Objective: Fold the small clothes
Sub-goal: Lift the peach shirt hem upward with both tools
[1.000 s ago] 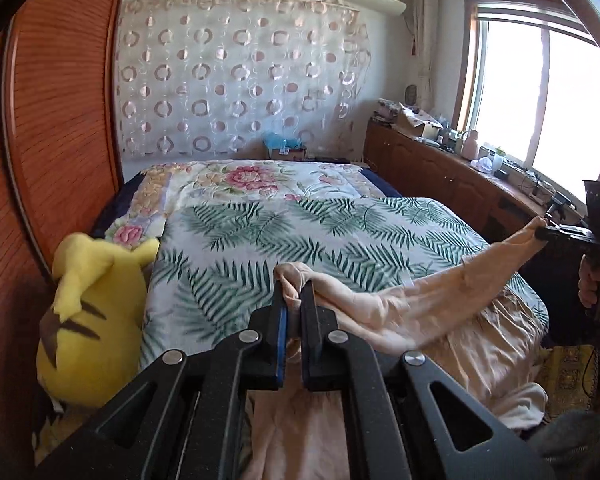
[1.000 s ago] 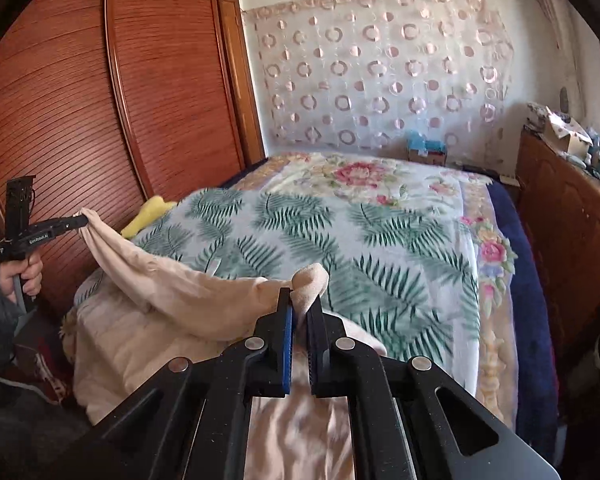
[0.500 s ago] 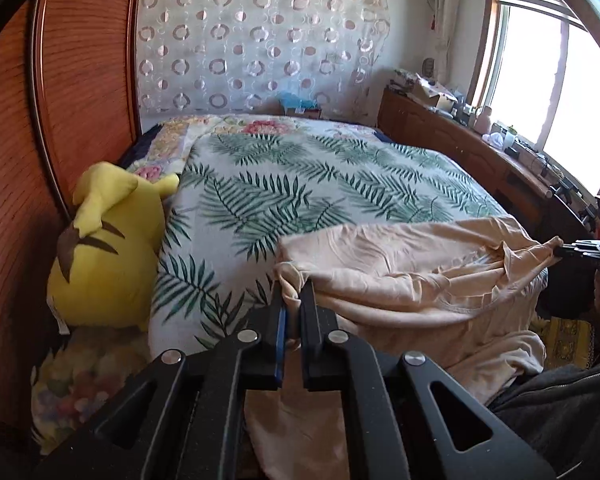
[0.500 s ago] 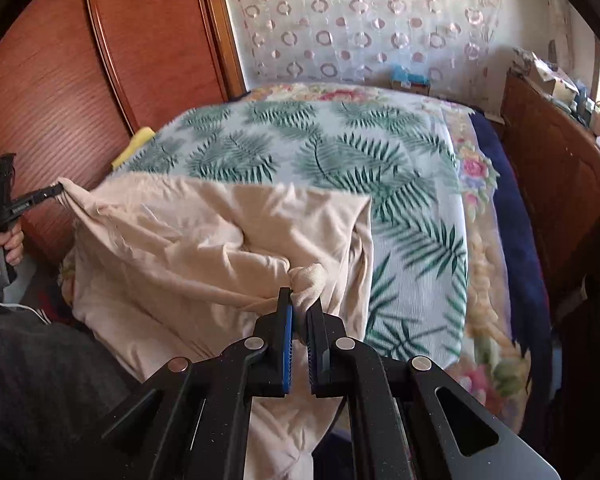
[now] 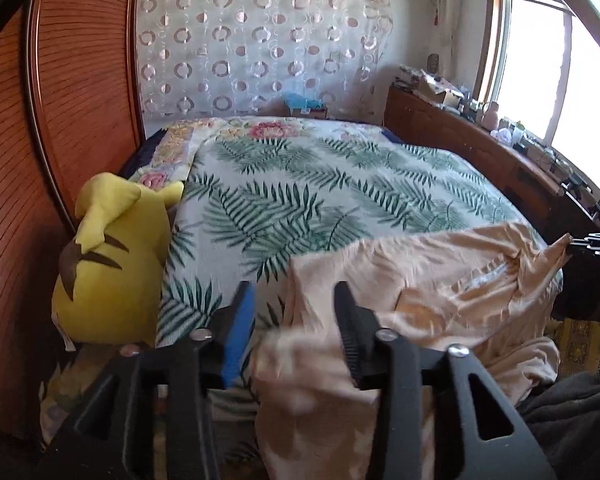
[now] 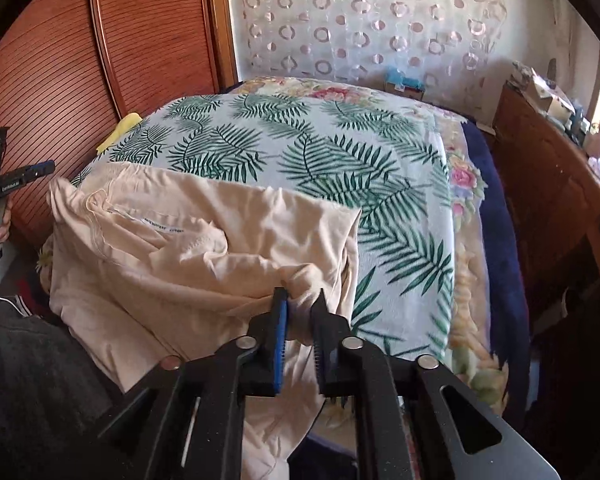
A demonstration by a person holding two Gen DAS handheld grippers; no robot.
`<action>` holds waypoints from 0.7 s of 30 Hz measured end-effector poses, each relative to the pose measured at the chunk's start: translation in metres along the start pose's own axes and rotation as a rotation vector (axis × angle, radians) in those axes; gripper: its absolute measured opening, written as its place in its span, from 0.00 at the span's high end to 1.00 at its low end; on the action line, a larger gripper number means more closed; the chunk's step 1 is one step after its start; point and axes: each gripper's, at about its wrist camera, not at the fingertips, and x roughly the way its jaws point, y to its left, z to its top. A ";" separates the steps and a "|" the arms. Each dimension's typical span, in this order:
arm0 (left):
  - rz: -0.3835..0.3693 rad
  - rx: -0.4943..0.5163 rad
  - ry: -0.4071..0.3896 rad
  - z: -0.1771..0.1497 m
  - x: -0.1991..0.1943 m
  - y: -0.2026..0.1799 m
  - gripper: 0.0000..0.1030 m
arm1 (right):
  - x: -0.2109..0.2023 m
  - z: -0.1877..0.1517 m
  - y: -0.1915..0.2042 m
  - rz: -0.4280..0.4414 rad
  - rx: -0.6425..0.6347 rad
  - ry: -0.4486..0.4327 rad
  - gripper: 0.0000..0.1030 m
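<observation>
From your left wrist camera, your left gripper (image 5: pixel 294 312) points down at the near edge of a bed covered by a white bedspread printed with green fern leaves (image 5: pixel 324 200). Its jaws are opening and stand well apart; a blurred corner of the soft peach-coloured cotton garment (image 5: pixel 420 276) lies loose between them, with neither pad pressing it. The garment is spread across the bed's near right part and hangs over the front edge, seemingly laid flat so you can fold it. A yellow plush toy with brown stripes (image 5: pixel 112 260) sits at the bed's left side, apart from the cloth. At the far right, your right gripper (image 5: pixel 580 243) meets the garment's other corner.

From your right wrist camera, the right gripper (image 6: pixel 300 308) has a bunched fold of the same garment (image 6: pixel 204 248) between its jaws. They are starting to open, the gap narrow, and the cloth fills it against the blue pad (image 6: pixel 281 340). It looks like you are letting go once the cloth rests on the bed. Your left gripper (image 6: pixel 28 172) shows at the far left beside a reddish wooden wardrobe (image 6: pixel 100 48).

No containers are clearly visible; a wooden sideboard (image 6: pixel 548 184) carries small clutter too blurred to name.
</observation>
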 end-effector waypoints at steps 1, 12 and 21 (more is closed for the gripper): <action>-0.002 0.003 -0.004 0.004 0.001 0.001 0.55 | -0.003 0.002 0.000 -0.002 -0.004 -0.004 0.84; 0.030 0.046 0.052 0.038 0.046 0.005 0.22 | 0.011 0.018 -0.012 -0.031 -0.001 -0.057 0.53; 0.022 0.080 0.161 0.038 0.095 0.005 0.28 | 0.094 0.030 -0.022 -0.029 0.011 0.028 0.53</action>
